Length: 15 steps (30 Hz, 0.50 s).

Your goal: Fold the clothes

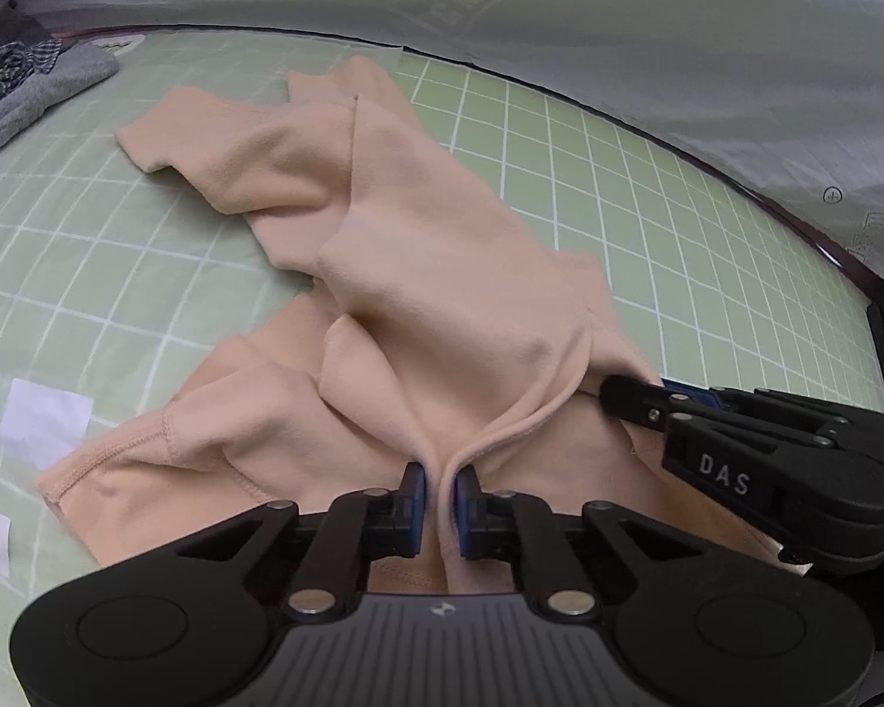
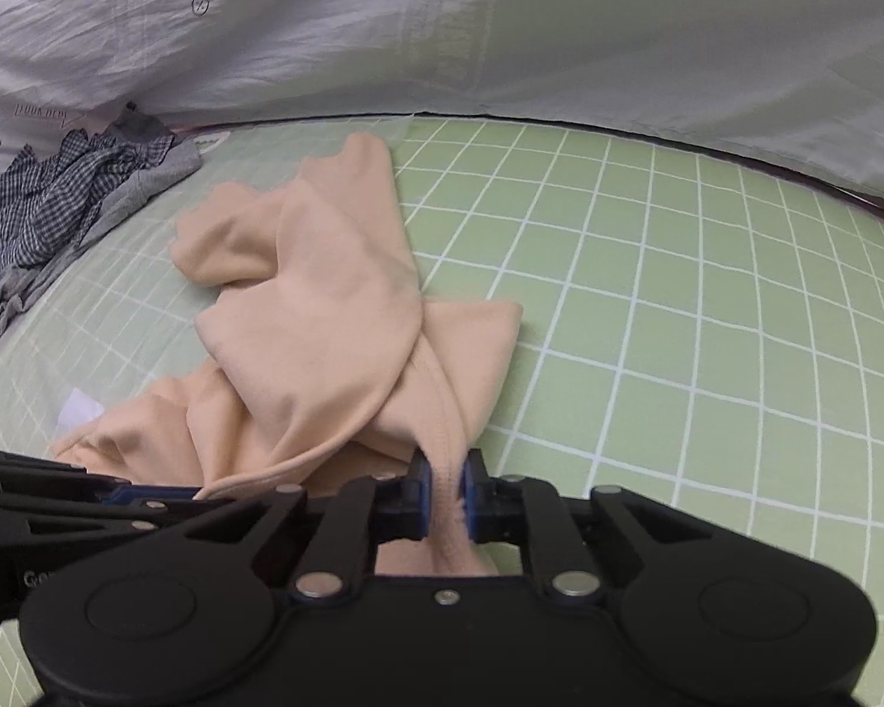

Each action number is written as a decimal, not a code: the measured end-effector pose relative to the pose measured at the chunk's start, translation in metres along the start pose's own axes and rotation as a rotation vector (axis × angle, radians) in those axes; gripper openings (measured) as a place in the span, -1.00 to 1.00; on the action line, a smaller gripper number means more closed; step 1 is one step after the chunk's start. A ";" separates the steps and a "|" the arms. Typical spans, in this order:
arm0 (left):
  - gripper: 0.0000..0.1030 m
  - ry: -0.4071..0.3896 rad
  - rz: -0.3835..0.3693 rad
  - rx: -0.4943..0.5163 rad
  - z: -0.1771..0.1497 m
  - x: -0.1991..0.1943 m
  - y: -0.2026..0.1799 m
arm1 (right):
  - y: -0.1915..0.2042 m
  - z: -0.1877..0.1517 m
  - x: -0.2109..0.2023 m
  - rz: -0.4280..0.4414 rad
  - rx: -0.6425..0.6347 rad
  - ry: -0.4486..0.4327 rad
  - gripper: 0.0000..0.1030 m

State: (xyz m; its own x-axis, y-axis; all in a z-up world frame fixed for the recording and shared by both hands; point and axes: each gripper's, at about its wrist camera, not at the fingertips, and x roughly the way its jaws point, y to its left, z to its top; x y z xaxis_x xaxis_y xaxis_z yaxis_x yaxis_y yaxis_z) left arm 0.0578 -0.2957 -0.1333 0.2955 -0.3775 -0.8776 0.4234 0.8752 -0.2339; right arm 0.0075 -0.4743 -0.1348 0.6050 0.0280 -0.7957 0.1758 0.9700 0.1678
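A peach shirt [image 1: 430,271] lies crumpled on the green grid sheet [image 1: 88,271], with sleeves spread to the far left and near left. My left gripper [image 1: 440,498] is shut on a hem edge of the shirt at the near side. My right gripper [image 2: 447,492] is shut on another bunched edge of the same shirt [image 2: 324,306]. The right gripper also shows in the left wrist view [image 1: 630,397] at the right, close beside the left one. The left gripper's fingers [image 2: 88,492] show at the left of the right wrist view.
A heap of grey and checked clothes [image 2: 59,218] lies at the far left of the sheet, also in the left wrist view [image 1: 23,82]. A white printed cloth wall [image 2: 442,29] rises behind the sheet. White paper pieces [image 1: 44,430] lie at the near left.
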 end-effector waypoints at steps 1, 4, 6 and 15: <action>-0.80 -0.011 -0.002 0.005 0.001 -0.003 0.000 | -0.003 0.000 -0.004 -0.006 0.016 -0.016 -0.80; -0.81 -0.054 -0.005 0.020 0.004 -0.015 -0.003 | -0.015 -0.003 -0.015 -0.038 0.067 -0.064 -0.81; -0.82 -0.095 0.005 0.026 0.009 -0.026 -0.004 | -0.026 -0.005 -0.024 -0.077 0.103 -0.105 -0.83; -0.84 -0.318 0.047 0.004 0.045 -0.072 0.003 | -0.113 -0.009 -0.104 -0.325 0.362 -0.355 -0.86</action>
State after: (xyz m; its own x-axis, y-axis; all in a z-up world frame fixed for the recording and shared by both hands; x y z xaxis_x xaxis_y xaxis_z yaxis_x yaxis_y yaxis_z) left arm 0.0765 -0.2792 -0.0518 0.5673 -0.4130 -0.7124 0.4061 0.8929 -0.1943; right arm -0.0824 -0.5847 -0.0762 0.6875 -0.3989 -0.6068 0.6106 0.7699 0.1857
